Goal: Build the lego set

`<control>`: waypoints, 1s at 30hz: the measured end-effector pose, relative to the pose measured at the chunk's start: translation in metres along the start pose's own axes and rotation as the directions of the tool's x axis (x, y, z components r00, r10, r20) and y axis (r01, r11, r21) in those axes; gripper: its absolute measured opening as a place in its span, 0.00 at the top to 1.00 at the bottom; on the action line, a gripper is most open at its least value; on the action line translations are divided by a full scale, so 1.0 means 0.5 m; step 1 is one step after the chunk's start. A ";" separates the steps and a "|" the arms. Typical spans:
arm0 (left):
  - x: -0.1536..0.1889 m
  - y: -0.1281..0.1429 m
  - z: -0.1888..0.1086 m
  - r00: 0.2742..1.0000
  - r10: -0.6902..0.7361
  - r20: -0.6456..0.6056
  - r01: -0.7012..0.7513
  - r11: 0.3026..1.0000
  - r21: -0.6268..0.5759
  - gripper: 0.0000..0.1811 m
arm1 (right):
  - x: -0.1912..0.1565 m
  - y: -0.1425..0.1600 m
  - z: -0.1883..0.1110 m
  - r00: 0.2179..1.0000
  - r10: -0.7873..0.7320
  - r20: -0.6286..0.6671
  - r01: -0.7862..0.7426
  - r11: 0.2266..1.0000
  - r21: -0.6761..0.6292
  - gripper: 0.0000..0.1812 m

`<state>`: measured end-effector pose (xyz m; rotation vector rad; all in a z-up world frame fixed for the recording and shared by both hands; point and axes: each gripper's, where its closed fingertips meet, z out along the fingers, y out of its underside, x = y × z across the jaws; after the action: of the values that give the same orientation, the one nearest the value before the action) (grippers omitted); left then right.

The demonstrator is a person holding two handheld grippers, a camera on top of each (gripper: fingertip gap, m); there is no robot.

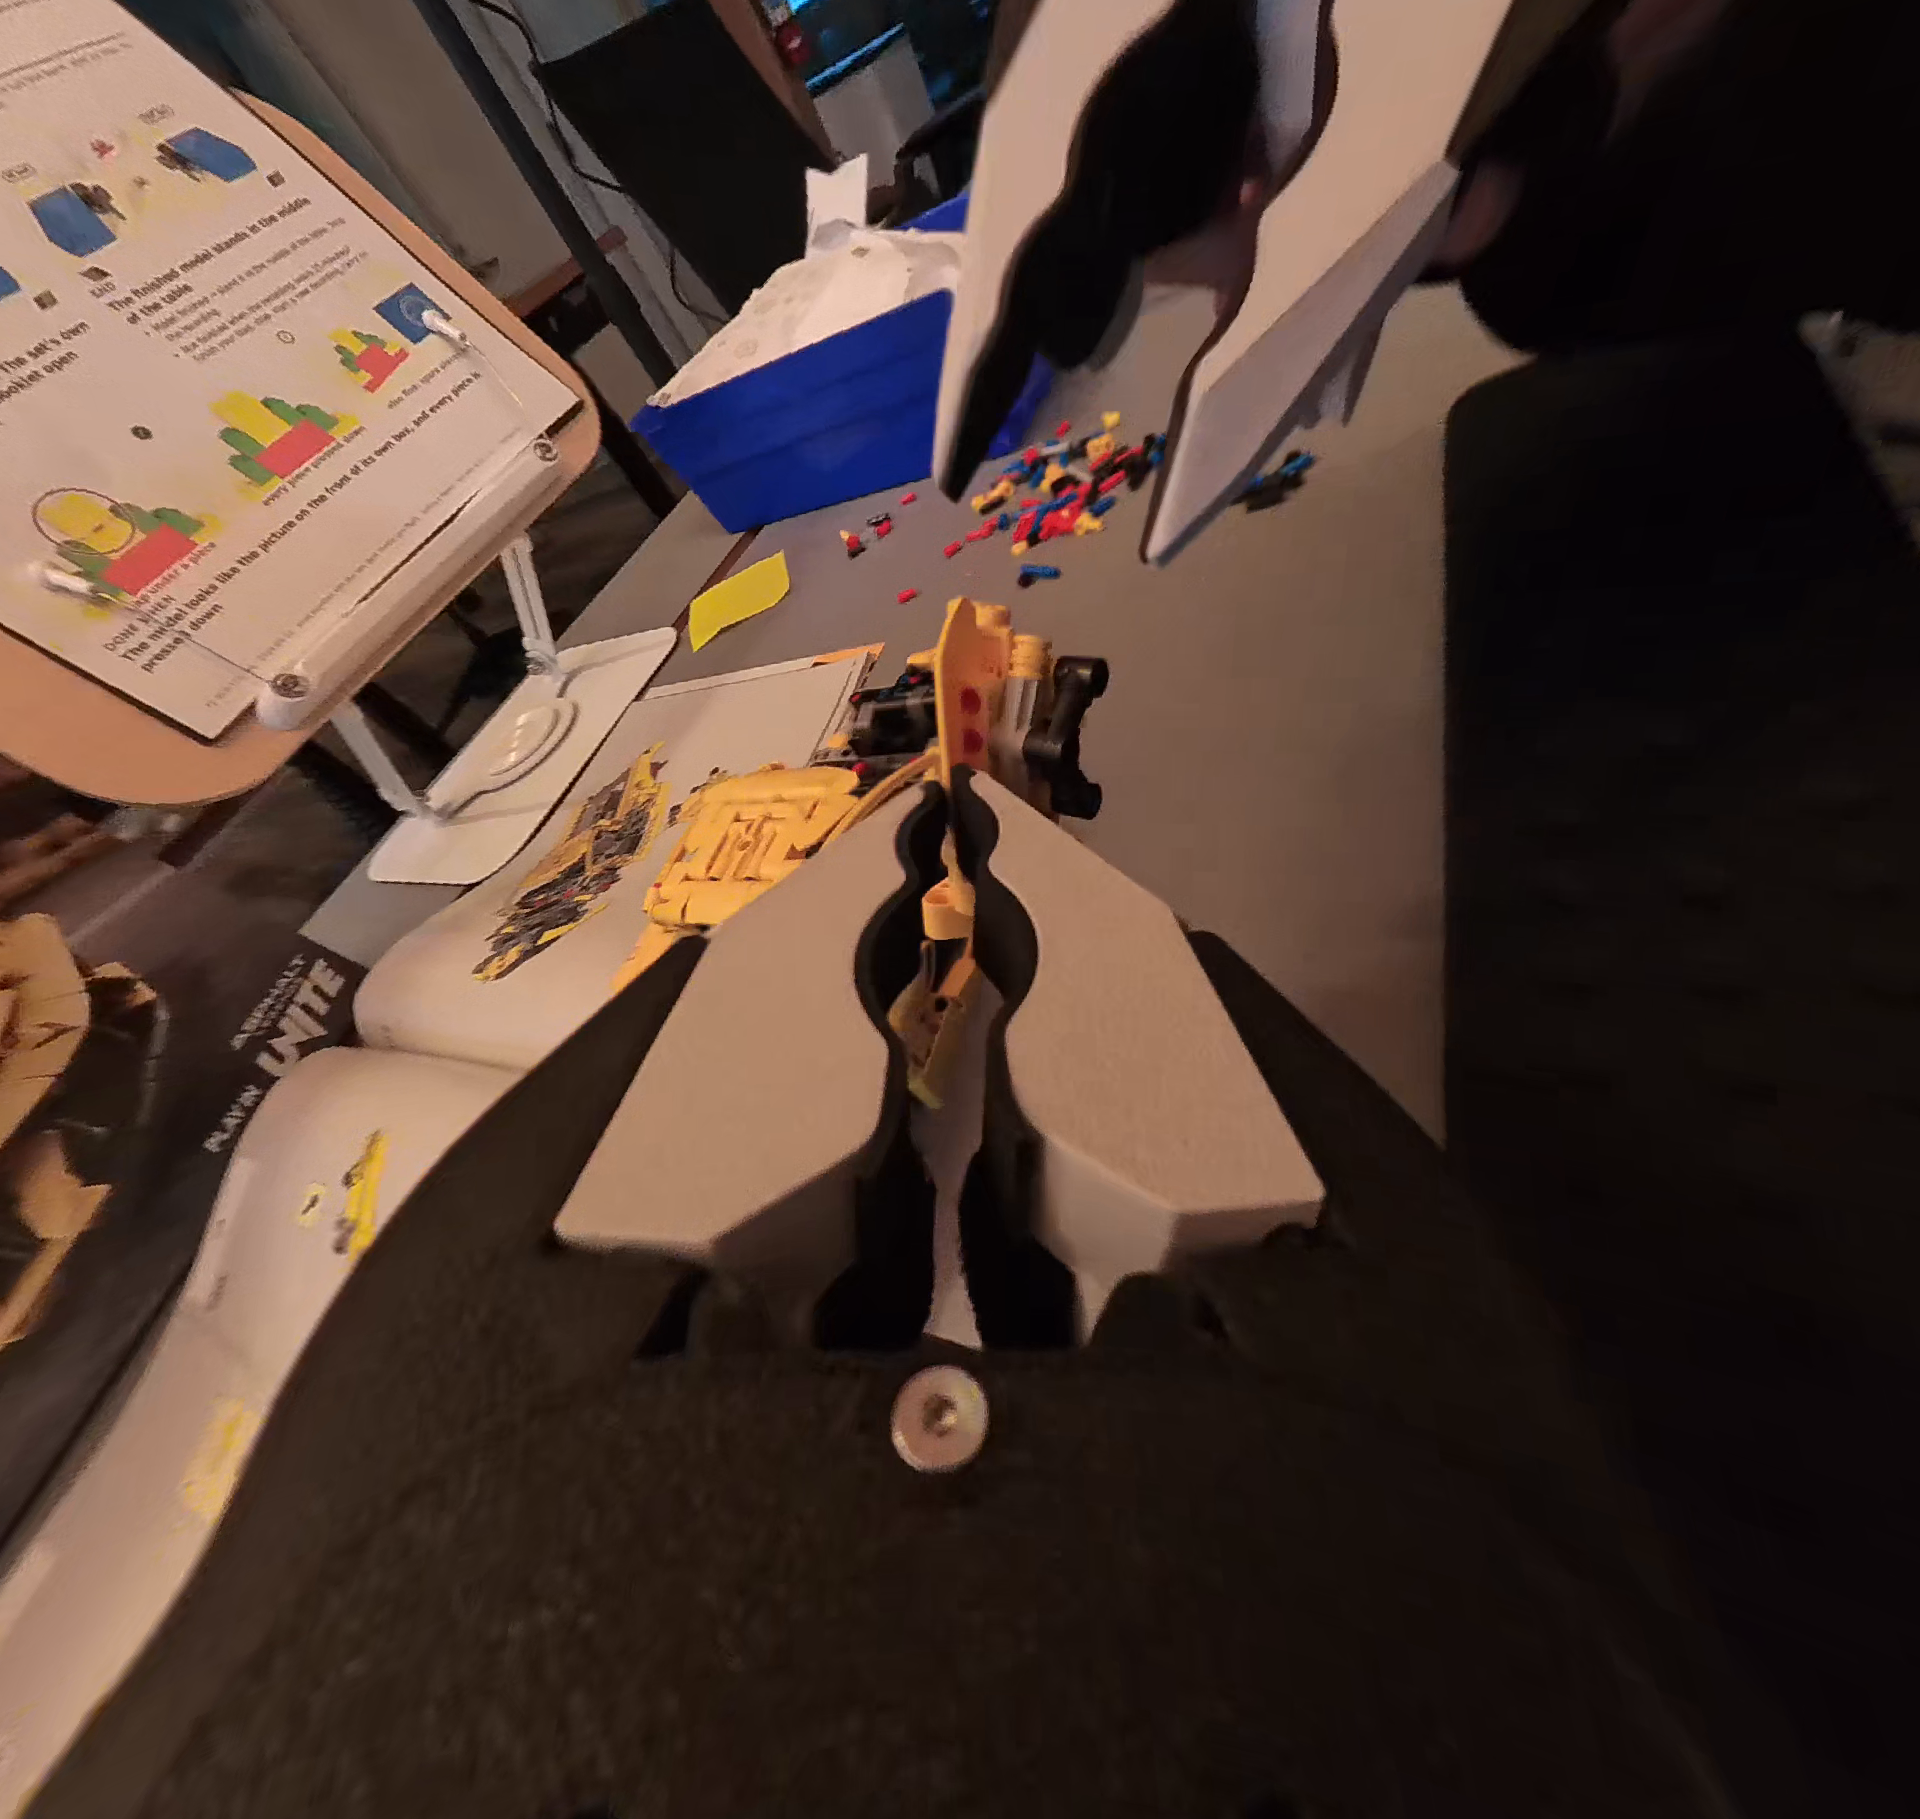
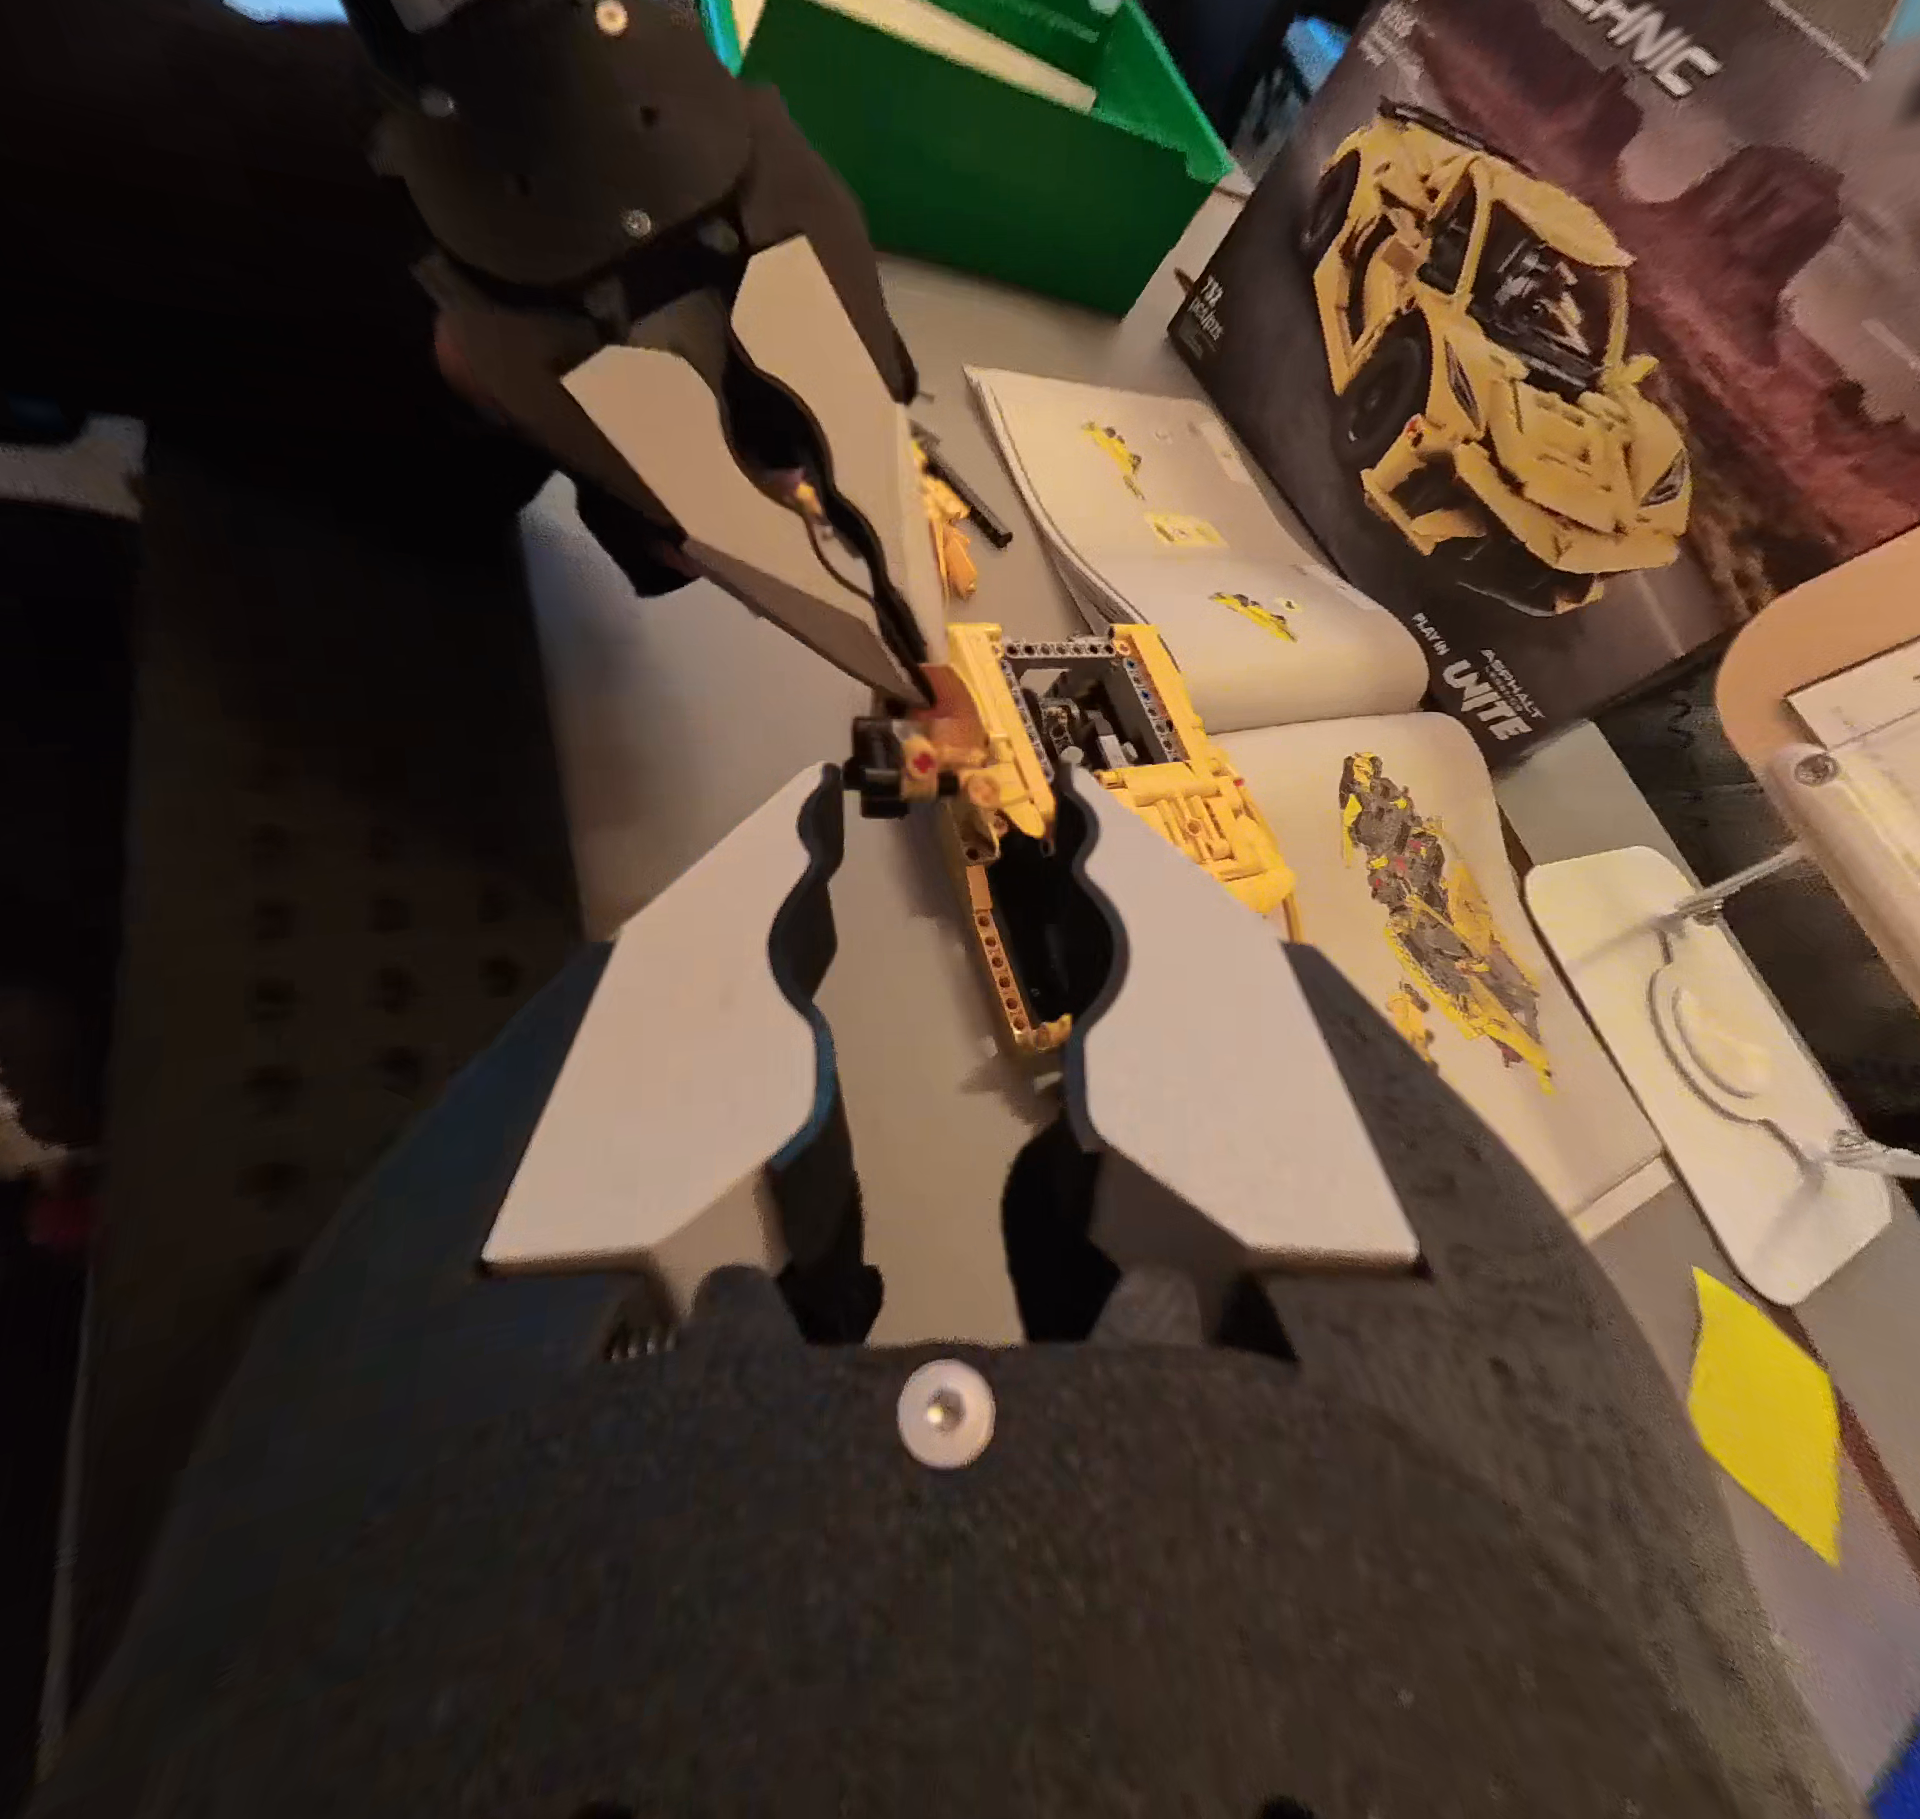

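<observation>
Left wrist view, from left to right: an instruction sheet on a stand, the open booklet flat on the desk, a blue bin, and a scatter of loose pieces farther back. At centre, the left gripper has its jaws pressed together on a thin yellow panel that stands upright on the lego model; the model lies just beyond the jaw tips. Above and right, the right gripper hangs with jaws spread, holding nothing.

Right wrist view: the left gripper reaches in from upper left, pinching the panel at the model's left end. The right gripper has jaws apart, the model's near edge between their tips. To the right lie the booklet, the set's box and a yellow note.
</observation>
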<state>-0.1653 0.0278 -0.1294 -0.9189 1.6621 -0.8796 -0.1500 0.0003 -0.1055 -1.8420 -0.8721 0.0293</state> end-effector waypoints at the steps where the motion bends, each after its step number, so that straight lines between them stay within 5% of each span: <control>1: 0.000 0.002 0.002 1.000 0.027 0.013 -0.026 1.000 -0.011 1.00 | -0.008 0.001 0.006 1.000 -0.018 0.012 0.018 0.999 -0.030 0.77; 5: 0.007 -0.006 0.003 0.996 0.082 0.036 -0.082 0.997 -0.005 1.00 | -0.024 0.033 0.041 0.997 -0.069 0.036 0.074 0.987 -0.144 0.72; 16: 0.025 -0.019 0.004 0.966 0.245 0.086 -0.245 0.969 -0.014 1.00 | -0.026 0.045 0.045 0.980 -0.196 0.018 0.195 0.960 -0.199 0.83; 30: 0.034 -0.011 0.012 0.957 0.279 0.080 -0.277 0.960 -0.038 1.00 | -0.035 0.059 0.048 0.986 -0.102 0.128 0.127 0.969 -0.210 0.84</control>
<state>-0.1622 0.0095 -0.1328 -0.7070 1.6826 -0.6202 -0.1561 0.0040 -0.1467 -2.0053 -1.0992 -0.0329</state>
